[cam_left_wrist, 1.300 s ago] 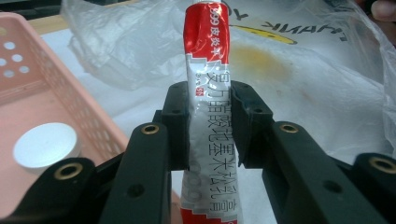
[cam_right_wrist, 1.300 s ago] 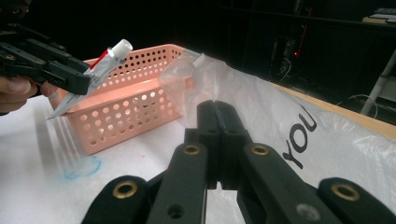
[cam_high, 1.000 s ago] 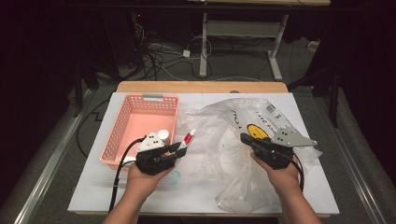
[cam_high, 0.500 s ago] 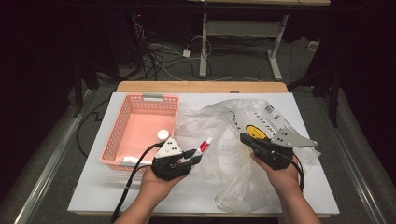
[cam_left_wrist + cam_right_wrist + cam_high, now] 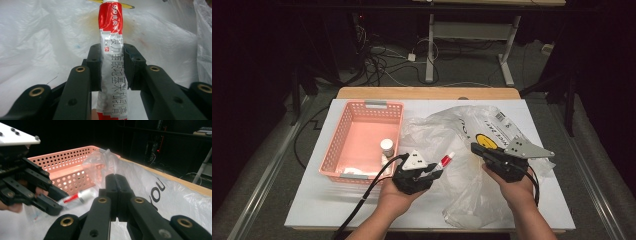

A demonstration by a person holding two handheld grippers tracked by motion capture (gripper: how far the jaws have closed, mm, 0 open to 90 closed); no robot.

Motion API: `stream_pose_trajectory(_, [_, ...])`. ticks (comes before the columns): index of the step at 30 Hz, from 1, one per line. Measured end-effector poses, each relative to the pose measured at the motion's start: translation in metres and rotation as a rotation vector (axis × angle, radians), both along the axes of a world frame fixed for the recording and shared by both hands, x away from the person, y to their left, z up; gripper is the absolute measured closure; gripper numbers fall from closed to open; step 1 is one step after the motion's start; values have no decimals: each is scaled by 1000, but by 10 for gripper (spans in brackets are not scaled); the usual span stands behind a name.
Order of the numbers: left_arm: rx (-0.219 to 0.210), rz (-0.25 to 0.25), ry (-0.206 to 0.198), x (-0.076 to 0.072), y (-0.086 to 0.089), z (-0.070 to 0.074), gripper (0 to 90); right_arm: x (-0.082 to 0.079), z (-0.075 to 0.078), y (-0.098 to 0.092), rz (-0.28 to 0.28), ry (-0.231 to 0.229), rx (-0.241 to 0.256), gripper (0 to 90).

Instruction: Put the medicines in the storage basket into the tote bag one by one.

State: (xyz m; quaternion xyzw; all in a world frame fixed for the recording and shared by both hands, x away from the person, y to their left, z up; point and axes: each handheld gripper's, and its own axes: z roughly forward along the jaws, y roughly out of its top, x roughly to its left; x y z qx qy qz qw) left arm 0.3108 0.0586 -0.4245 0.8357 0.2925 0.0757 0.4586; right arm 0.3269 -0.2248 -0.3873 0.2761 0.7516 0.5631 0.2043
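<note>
We see a white table (image 5: 312, 200) with a big clear plastic bag (image 5: 472, 195) spread over its right half; the bag carries a yellow smiley print. To the left stands a pink basket (image 5: 343, 131), and a small white bottle (image 5: 387, 146) stands inside it near the right wall. The right gripper (image 5: 475, 148) sits over the bag, and its jaws are pressed together on a pinch of the bag's film, which bunches up above the tips in the right gripper view. The left gripper (image 5: 437, 171) is just right of the basket, at the bag's edge, and clamps a red and white tube (image 5: 111, 50) across its middle, the tube pointing out over the bag.
</note>
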Motion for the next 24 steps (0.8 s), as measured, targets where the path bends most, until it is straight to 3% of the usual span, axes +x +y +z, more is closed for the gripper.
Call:
stream_pose_trajectory(5, [7,-11,-9,8,-15,-3,682,0,0,-1,-1,0,5,900])
stream_pose_trajectory(11, [32,-6,17,20,-29,-7,682,-1,1,0,3,1,6,900])
stream_pose_trajectory(24, [79,33,29,49,-51,-21,682,-1,3,-1,6,-6,19,900])
